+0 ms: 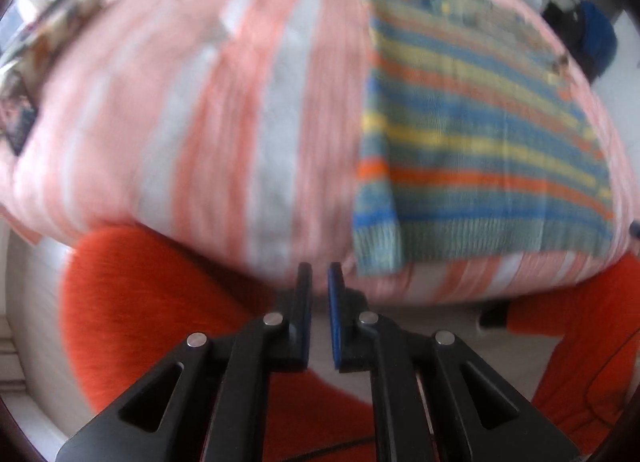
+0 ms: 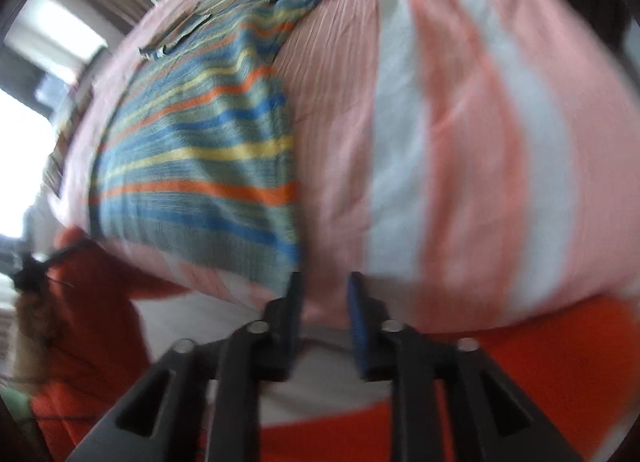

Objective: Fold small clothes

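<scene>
Left wrist view: a small knitted sweater (image 1: 480, 134) striped blue, yellow, orange and grey-green lies flat on the pink-and-white striped bed (image 1: 200, 102), hem toward the near edge, sides apparently folded in. Left gripper (image 1: 319, 282) hangs off the bed's edge, fingers a narrow slit apart, empty, the hem corner just beyond. Right wrist view: right gripper (image 2: 323, 290) likewise empty, fingers apart, near the other hem corner. Judged between folds; next, pinch both hem corners.
</scene>
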Available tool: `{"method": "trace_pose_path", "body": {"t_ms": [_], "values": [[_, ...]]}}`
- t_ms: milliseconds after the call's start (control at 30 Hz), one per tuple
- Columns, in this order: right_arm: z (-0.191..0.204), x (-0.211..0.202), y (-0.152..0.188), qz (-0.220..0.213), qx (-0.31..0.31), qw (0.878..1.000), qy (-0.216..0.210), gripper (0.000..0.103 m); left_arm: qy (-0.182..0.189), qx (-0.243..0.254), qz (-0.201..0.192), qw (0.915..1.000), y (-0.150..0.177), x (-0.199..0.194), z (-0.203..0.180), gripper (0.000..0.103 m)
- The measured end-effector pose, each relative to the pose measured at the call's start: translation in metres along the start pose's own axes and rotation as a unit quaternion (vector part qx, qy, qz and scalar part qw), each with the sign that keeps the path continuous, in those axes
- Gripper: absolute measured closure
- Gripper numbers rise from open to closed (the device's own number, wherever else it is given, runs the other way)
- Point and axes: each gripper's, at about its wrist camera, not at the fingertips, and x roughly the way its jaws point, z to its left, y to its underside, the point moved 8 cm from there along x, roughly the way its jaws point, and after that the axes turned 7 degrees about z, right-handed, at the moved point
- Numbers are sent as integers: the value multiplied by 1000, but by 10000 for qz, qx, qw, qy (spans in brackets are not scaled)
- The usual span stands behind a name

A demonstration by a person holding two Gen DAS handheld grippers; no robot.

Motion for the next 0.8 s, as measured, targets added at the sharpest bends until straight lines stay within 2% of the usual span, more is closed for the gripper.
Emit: {"method": "trace_pose_path", "body": {"t_ms": [33, 67, 100, 133, 233, 300, 367, 433, 500, 533, 567, 600, 633, 700, 800], "values": [[-6, -19, -16, -246, -239, 9983, 470, 51, 10, -105, -200, 9997, -8, -10, 4, 84], [-8, -34, -32, -472, -461, 9946, 800, 47, 14, -211, -403, 9990, -16, -19, 6, 79], [-7, -49, -53, -704, -708, 9892, 1076, 46, 22, -314, -630, 9975, -25, -25, 8, 70], [0, -60, -79, -915, -963, 9835, 1230, 46, 11, -427, -915, 9949, -37, -32, 7, 64], [42, -65, -154, -1419, -1783, 9669, 1149, 46, 18, -585, -1319, 9895, -54, -34, 2, 58], [76, -44, -197, -1504, -2323, 9560, 976, 46, 30, -659, -1425, 9876, -56, -31, -5, 58], [103, -5, -241, -1382, -2732, 9464, 1032, 46, 108, -687, -1439, 9872, -54, -28, -8, 58], [116, 33, -270, -1273, -2892, 9410, 1207, 46, 111, -696, -1377, 9880, -49, -23, -7, 55], [115, 70, -289, -946, -2915, 9439, 1232, 46, 39, -710, -1274, 9893, -48, -18, -3, 55], [109, 88, -293, -703, -2831, 9490, 1199, 49, 15, -723, -1226, 9898, -44, -15, 0, 55], [103, 90, -298, -687, -2649, 9565, 1010, 65, -5, -743, -1201, 9900, -37, -15, 3, 55], [96, 84, -303, -763, -2476, 9604, 1022, 86, -21, -774, -1199, 9898, -34, -12, 7, 55], [80, 69, -310, -900, -2206, 9649, 1103, 100, -37, -798, -1199, 9896, -31, -11, 11, 55], [43, 34, -320, -1269, -1743, 9695, 1164, 100, -44, -872, -1204, 9889, -27, -8, 16, 55], [-45, -33, -327, -1737, -940, 9640, 1782, 100, 42, -1037, -1163, 9878, -30, -3, 21, 55]]}}
